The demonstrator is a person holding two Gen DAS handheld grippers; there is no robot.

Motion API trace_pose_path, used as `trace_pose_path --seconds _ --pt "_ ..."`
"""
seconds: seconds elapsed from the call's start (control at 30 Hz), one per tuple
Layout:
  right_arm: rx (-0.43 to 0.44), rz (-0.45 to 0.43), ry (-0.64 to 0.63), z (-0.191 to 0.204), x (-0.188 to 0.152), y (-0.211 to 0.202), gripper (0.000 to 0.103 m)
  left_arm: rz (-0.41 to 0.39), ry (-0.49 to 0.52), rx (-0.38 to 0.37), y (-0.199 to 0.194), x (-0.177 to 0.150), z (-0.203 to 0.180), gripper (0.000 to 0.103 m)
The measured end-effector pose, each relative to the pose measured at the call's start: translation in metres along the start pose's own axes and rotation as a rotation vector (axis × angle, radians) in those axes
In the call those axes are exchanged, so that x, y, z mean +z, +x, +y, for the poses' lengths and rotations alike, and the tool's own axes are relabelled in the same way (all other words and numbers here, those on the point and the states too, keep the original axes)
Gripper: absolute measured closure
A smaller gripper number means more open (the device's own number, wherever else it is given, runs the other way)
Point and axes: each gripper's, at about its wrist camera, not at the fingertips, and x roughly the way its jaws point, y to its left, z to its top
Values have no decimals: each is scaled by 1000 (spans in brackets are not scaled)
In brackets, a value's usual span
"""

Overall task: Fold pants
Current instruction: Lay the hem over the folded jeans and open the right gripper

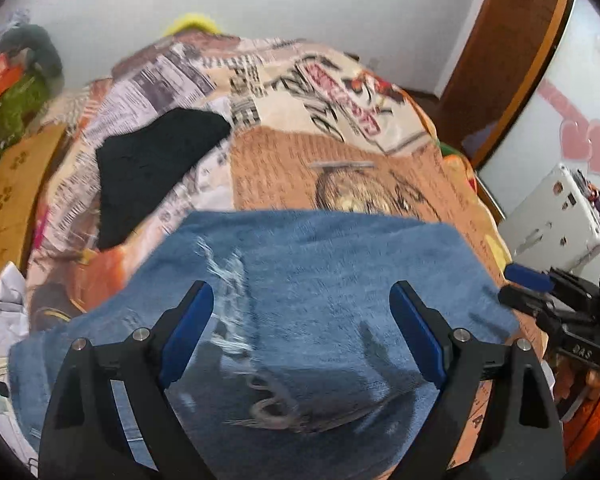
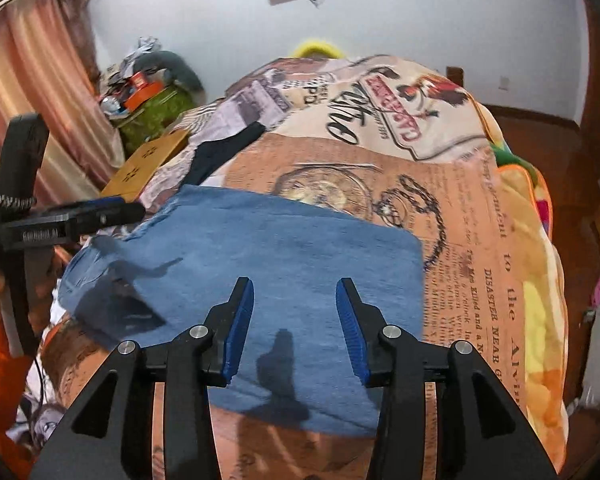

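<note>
The blue denim pants [image 1: 320,280] lie folded flat on the printed bedspread [image 1: 340,168], with frayed white rips and a metal clasp near their left part. They also show in the right wrist view [image 2: 284,256] as a neat rectangle. My left gripper [image 1: 300,328] is open and empty just above the pants. My right gripper [image 2: 294,324] is open and empty above the pants' near edge. The right gripper also shows at the right edge of the left wrist view [image 1: 528,284]. The left gripper also shows at the left of the right wrist view [image 2: 112,212].
A black garment [image 1: 152,168] lies on the bedspread beyond the pants, to the left. A wooden box [image 1: 8,204] and a clutter pile [image 2: 148,96] stand left of the bed. A white case [image 1: 556,216] and a wooden door frame [image 1: 512,52] are at the right.
</note>
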Motion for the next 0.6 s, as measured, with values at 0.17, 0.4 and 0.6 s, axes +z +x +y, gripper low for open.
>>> trace_pose_path --seconds 0.17,0.4,0.6 --pt "-12 84 49 -16 -16 23 64 105 54 31 29 -22 -9 13" --pt "-3 84 76 -18 -40 24 62 112 98 42 29 -51 -10 11" --pt "-27 84 64 -15 -44 20 61 98 90 50 22 -59 -7 11"
